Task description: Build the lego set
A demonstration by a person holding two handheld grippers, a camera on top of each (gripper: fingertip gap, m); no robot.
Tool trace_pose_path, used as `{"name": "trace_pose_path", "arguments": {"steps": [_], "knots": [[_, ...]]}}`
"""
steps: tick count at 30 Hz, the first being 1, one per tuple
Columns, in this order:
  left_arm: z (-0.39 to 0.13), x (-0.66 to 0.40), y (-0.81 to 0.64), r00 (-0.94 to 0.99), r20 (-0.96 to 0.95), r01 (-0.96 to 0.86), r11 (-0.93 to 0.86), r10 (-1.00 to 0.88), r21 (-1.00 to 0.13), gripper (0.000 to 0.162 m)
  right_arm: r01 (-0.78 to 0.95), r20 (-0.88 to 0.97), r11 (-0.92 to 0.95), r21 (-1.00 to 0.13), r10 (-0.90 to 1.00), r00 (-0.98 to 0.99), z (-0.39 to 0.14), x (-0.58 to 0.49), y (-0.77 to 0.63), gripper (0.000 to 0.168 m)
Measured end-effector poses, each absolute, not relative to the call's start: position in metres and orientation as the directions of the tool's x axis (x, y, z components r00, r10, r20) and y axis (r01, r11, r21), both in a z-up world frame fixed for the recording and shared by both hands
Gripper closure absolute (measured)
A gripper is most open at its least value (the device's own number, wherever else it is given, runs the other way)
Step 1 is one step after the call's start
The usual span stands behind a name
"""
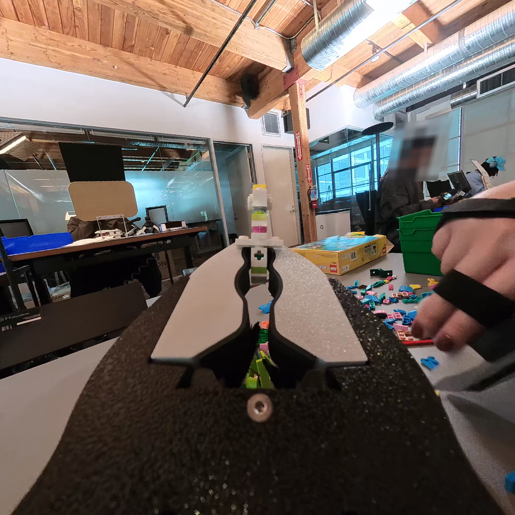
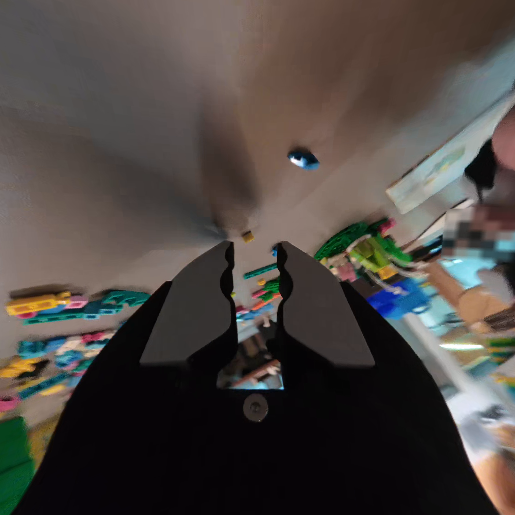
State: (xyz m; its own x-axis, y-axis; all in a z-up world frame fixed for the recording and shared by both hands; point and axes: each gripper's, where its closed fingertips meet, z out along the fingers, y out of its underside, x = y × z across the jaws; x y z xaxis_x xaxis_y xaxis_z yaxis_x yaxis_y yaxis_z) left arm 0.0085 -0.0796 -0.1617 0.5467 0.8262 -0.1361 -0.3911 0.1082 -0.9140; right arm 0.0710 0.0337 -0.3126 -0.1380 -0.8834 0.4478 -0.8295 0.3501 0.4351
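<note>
Two sets of fingers are mine. My left fingers (image 1: 258,257) are clenched on a small lego column (image 1: 259,223), white with lime and pink bands; it stands upright, lifted above the tabletop (image 1: 69,390), its lower end pinched between the pads and its white cross-plate resting on the fingertips. My right fingers (image 2: 255,246) are released, parted with a clear gap and nothing between them, pointing down at the tabletop.

Most of the right wrist view is smeared, so I cannot make out single pieces there; only a blue piece (image 2: 303,161) beyond the tips and a small yellow piece (image 2: 247,237) just past them read clearly. A green, partly built model (image 2: 359,250) lies right of the right fingers, blurred. Below the left fingers, lime pieces show only through the gap.

Right of the lego column, loose pieces (image 1: 390,301) in teal, pink and blue are scattered over the tabletop, with a yellow lego box (image 1: 342,255) behind them and stacked green bins (image 1: 415,242) beyond. My right hand (image 1: 468,267), strapped in black, cuts across that side and covers some of the pile.
</note>
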Motion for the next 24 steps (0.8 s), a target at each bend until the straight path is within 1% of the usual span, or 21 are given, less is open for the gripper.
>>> {"name": "trace_pose_path", "arguments": {"steps": [2,3,5,6,8,10,11,12,16,18,21,24], "knots": [[-0.162,0.009,-0.079,0.552,-0.13,-0.386,0.114,0.823,-0.915,0.154,-0.804,0.472,0.519,0.29,-0.809,-0.351,-0.306,0.068,0.038,0.136],[-0.162,0.009,-0.079,0.555,-0.129,-0.386,0.117,0.822,-0.915,0.154,-0.772,0.456,0.604,0.196,-0.753,-0.473,-0.305,0.069,0.041,0.136],[-0.161,0.01,-0.078,0.56,-0.13,-0.386,0.119,0.818,-0.915,0.154,-0.662,0.349,0.749,-0.003,-0.62,-0.703,-0.306,0.077,0.047,0.137],[-0.162,0.01,-0.077,0.563,-0.131,-0.385,0.119,0.816,-0.915,0.154,-0.59,0.28,0.803,-0.088,-0.548,-0.788,-0.307,0.081,0.047,0.137],[-0.162,0.01,-0.076,0.567,-0.132,-0.382,0.118,0.813,-0.917,0.154,-0.453,0.178,0.87,-0.194,-0.423,-0.888,-0.309,0.08,0.047,0.137],[-0.162,0.011,-0.076,0.568,-0.133,-0.384,0.118,0.813,-0.916,0.154,-0.351,0.111,0.905,-0.239,-0.333,-0.936,-0.313,0.076,0.047,0.14],[-0.162,0.011,-0.076,0.567,-0.134,-0.385,0.118,0.813,-0.915,0.154,-0.328,0.089,0.909,-0.257,-0.316,-0.945,-0.315,0.076,0.047,0.142],[-0.162,0.011,-0.076,0.568,-0.134,-0.384,0.118,0.812,-0.916,0.154,-0.325,0.082,0.908,-0.264,-0.314,-0.946,-0.316,0.075,0.047,0.144],[-0.162,0.01,-0.076,0.572,-0.128,-0.378,0.122,0.81,-0.918,0.154,-0.364,0.134,0.907,-0.213,-0.342,-0.93,-0.32,0.067,0.049,0.154],[-0.163,0.009,-0.075,0.576,-0.125,-0.373,0.124,0.808,-0.92,0.154,-0.381,0.158,0.901,-0.205,-0.354,-0.922,-0.32,0.065,0.047,0.167],[-0.163,0.009,-0.076,0.576,-0.122,-0.371,0.125,0.808,-0.92,0.154,-0.398,0.147,0.899,-0.183,-0.375,-0.915,-0.323,0.066,0.05,0.168],[-0.164,0.008,-0.077,0.577,-0.115,-0.365,0.129,0.809,-0.922,0.154,-0.386,0.137,0.899,-0.205,-0.365,-0.921,-0.324,0.066,0.046,0.168]]}}
